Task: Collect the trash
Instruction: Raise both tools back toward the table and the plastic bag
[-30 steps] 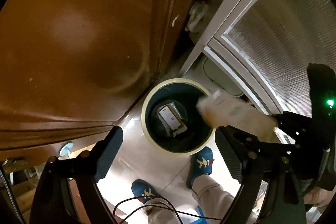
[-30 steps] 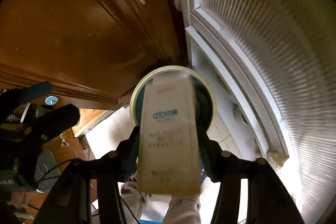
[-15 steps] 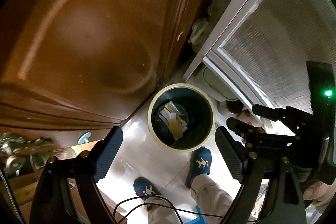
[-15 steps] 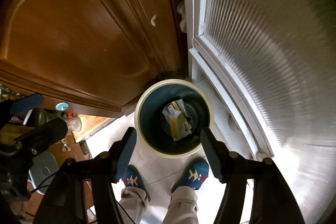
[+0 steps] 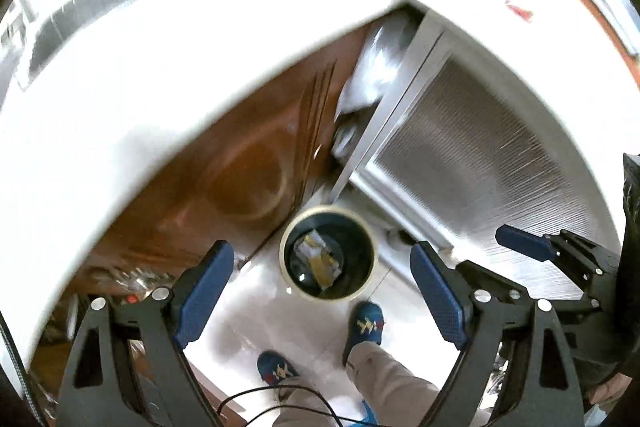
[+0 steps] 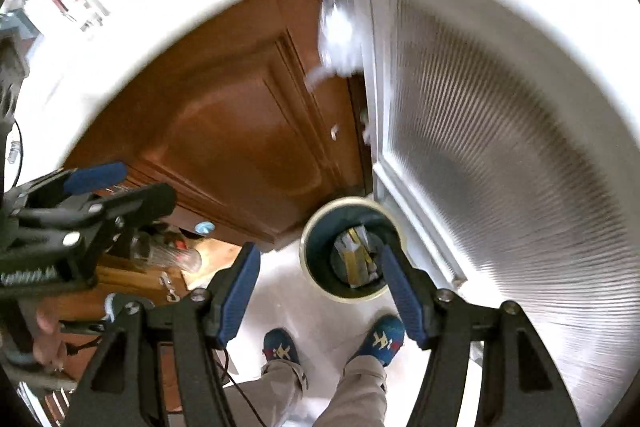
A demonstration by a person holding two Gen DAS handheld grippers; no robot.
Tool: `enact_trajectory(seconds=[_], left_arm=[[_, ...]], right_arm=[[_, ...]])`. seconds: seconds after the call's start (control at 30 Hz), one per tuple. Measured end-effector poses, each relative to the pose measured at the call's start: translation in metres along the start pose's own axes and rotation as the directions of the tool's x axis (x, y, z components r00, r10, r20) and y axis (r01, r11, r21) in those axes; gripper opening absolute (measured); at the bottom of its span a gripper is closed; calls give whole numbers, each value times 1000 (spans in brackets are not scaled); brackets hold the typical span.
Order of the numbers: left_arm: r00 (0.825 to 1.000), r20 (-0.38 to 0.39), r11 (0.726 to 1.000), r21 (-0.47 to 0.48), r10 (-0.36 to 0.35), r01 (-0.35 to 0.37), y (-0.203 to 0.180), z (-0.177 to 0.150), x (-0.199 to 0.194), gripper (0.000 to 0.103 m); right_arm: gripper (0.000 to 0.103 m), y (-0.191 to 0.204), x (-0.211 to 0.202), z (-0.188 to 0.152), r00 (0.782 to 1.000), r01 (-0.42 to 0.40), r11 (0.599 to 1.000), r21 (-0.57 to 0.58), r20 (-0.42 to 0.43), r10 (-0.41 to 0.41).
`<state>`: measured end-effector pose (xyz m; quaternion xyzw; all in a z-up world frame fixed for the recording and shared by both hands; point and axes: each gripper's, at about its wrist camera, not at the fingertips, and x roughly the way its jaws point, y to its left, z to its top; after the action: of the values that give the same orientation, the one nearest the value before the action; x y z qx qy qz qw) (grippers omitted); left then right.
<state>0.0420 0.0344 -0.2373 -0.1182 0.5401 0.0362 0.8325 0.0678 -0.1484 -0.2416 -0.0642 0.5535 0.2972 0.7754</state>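
while both the left gripper and right gripper hang empty, left fingers opening and right fingers released, the trash lies in the bin on the floor, straight below both.

A glossy brown wooden cabinet door with a raised arched panel meets a white-framed door of ribbed frosted glass at a corner. Below lies a shiny pale tiled floor. A bright white countertop edge overhangs, washed out by strong light.
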Motion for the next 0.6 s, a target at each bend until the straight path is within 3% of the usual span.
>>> enact_trajectory(seconds=[0.27,0.43,0.6], left_arm=[[989,130,991,118,-72,57,-47,49,-72,94],[972,186,977,186,-143,108,-89,85,-101,94],[955,209,958,238,-209,157,-133,125,-105,94]], right_arm=[[64,-9,-90,32,986,39,999,-30,163,-34],[64,-33,-141,53,958,68,998,8,279,-67],[64,-69,-173,77,924,137,987,80,348,-157]])
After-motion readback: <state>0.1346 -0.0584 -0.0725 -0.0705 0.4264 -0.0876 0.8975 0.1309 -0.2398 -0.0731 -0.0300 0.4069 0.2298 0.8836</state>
